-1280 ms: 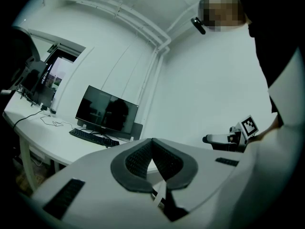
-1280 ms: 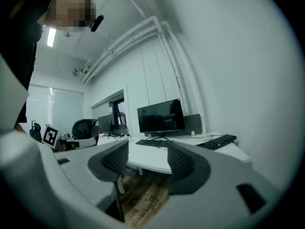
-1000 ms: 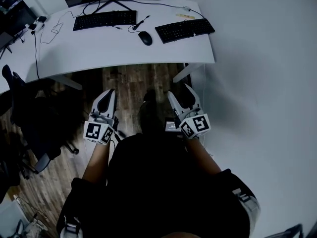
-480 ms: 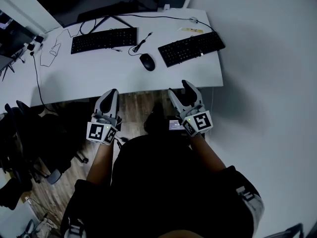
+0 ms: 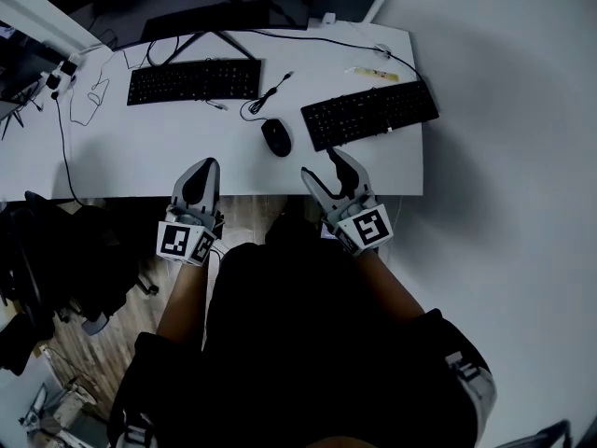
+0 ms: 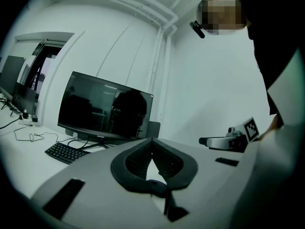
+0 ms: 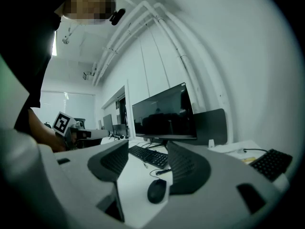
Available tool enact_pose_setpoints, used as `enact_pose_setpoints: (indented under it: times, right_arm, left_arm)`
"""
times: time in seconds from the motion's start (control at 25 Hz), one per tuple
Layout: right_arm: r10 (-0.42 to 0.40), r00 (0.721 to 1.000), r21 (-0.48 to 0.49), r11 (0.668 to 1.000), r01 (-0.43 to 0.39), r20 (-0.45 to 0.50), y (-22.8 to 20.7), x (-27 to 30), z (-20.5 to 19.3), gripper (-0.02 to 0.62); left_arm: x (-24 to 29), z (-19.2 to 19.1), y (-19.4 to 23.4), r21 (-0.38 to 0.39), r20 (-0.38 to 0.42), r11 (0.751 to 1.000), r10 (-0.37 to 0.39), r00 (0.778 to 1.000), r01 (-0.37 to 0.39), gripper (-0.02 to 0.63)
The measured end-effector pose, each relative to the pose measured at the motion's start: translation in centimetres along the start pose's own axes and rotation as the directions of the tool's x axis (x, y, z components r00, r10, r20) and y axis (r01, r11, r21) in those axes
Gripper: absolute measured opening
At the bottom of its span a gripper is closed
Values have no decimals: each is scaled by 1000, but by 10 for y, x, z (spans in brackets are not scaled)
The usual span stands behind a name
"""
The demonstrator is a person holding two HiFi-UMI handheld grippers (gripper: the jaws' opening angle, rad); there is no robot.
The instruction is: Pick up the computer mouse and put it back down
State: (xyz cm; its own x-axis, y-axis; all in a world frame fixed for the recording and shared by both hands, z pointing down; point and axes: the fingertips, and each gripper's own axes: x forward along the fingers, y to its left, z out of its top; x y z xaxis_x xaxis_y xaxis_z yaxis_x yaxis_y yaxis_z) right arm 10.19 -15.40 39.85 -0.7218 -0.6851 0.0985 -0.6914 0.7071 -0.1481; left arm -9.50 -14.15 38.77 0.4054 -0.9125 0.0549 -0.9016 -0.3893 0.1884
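Computer mouse [image 5: 276, 137]: dark, lying flat on the white desk [image 5: 140, 147], in the gap between the two keyboards and nearer the desk's front edge than either.
Left keyboard [image 5: 194, 81]: black, further back on the desk, well apart from the mouse.
Right keyboard [image 5: 370, 114]: black, angled, just beside the mouse on its right.
Cable [image 5: 268, 94]: a thin dark loop behind the mouse — probably its own lead, though the head view is too dim to be sure.
Monitor [image 6: 105, 111]: dark screen standing at the back of the desk.
Left gripper [image 5: 202, 168]: claw pressed together, pad tips meeting with nothing between them; it shows over the desk's front edge, to the left of the mouse and apart from it.
Right gripper [image 5: 328, 171]: claw spread, pinching nothing — in the right gripper view the mouse lies on the desk ahead, low in the gap between the pads and untouched.
Person: dark clothing, both forearms reaching towards the desk.
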Motion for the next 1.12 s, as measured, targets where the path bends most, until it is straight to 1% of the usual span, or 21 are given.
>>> enact_pose_setpoints:
  times: [0.08,0.2,0.28,0.44,0.68,0.8,0.96,1.12]
  right_arm:
    - [24,1000,18,1000,-24,-17,-6,12,-5,256]
    - [91,996,41,995,-91,-20,-7,28,-12,258]
    - [130,991,37,991,-129,-30,-5,36,-17,263]
    - [147,987,35,989,-145,-65,-9,51,-29,282]
    - [121,988,84,990,-113,-100,-15,80,-49,301]
    - [85,984,87,994,-72,-159,-14,91,-67,307]
    - [50,971,76,997,-33,-233,-12,112,-95,314]
    - [-7,949,85,996,35,-315,-14,130,-121,321]
  left_arm:
    - [11,-1,3,7,-13,1000,7,1000,-7,-6]
    - [24,-3,7,11,-33,1000,17,999,-17,-6]
    - [31,-4,8,5,-45,1000,21,999,-21,-6]
    - [46,-6,12,8,-62,1000,10,998,-9,-6]
    - [67,-14,25,21,-72,999,-39,997,40,-6]
    - [74,-30,32,21,-83,996,-87,993,89,-6]
    - [87,-51,49,-27,-107,989,-146,984,144,-6]
    - [96,-69,56,-60,-131,976,-217,967,210,-6]
